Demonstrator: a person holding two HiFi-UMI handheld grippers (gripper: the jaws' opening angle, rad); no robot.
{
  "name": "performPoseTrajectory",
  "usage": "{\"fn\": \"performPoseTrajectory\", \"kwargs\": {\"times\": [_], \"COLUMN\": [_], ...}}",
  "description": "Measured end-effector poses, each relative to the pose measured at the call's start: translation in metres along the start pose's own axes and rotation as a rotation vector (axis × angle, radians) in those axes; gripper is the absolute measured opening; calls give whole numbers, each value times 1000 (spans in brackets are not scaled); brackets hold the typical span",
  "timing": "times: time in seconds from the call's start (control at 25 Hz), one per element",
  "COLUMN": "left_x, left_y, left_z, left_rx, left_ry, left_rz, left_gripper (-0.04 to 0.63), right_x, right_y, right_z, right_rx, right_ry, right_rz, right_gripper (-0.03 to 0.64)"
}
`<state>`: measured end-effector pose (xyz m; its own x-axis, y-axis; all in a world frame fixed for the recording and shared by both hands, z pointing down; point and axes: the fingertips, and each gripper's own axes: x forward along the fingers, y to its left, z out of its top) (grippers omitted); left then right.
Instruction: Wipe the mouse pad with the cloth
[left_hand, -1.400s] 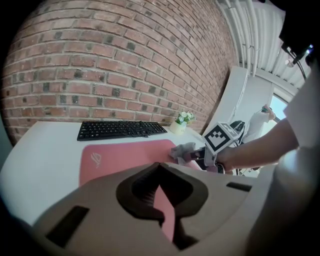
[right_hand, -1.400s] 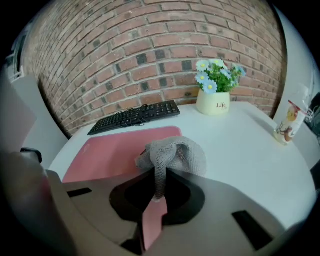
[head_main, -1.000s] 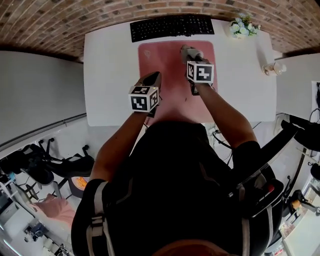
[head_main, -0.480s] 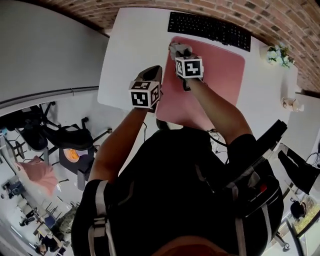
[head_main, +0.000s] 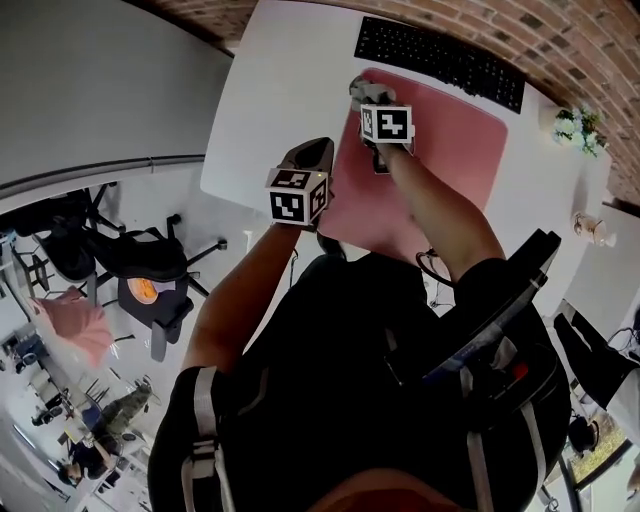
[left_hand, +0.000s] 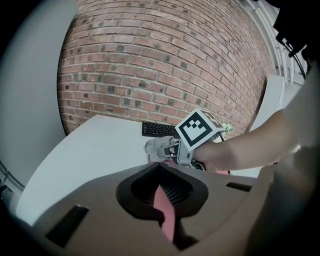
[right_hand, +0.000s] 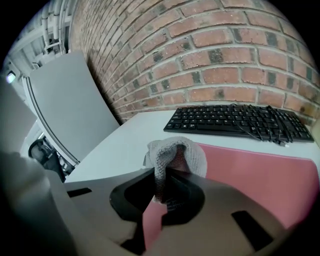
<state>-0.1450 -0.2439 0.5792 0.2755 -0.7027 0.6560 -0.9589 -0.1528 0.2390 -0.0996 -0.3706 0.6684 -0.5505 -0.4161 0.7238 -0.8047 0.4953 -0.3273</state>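
Two tools: right gripper (right_hand: 162, 176) pinching cloth (right_hand: 194, 154) at mouse pad (right_hand: 260, 175) corner, left gripper (left_hand: 160, 173) pressed together, empty — hard dragging could pull the cloth free.

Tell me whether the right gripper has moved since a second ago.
Yes. The right gripper, shut on the cloth, has slid left along the mouse pad's far edge, from right of middle to the corner by the keyboard's left end.

Black keyboard (head_main: 440, 62), small flowers (head_main: 577, 128) on white desk (head_main: 270, 100)
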Motion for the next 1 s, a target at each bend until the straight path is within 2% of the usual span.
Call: {"fn": "performPoseTrajectory", "kwargs": {"times": [0.76,1.0], "left_x": [36,52], "left_y": [-67,-88], "left_z": [4,10], "left_rx": [83,84], "left_ry": [34,39], "left_rz": [-126,-149], "left_gripper": [0,0], "right_x": [-44,-63], "right_y": [-90,-121], "right_z": [-20,-30], "right_rx": [117,166], "right_ry": [-39,-54], "right_rz": [-112,-149], "right_gripper": [31,31]}}
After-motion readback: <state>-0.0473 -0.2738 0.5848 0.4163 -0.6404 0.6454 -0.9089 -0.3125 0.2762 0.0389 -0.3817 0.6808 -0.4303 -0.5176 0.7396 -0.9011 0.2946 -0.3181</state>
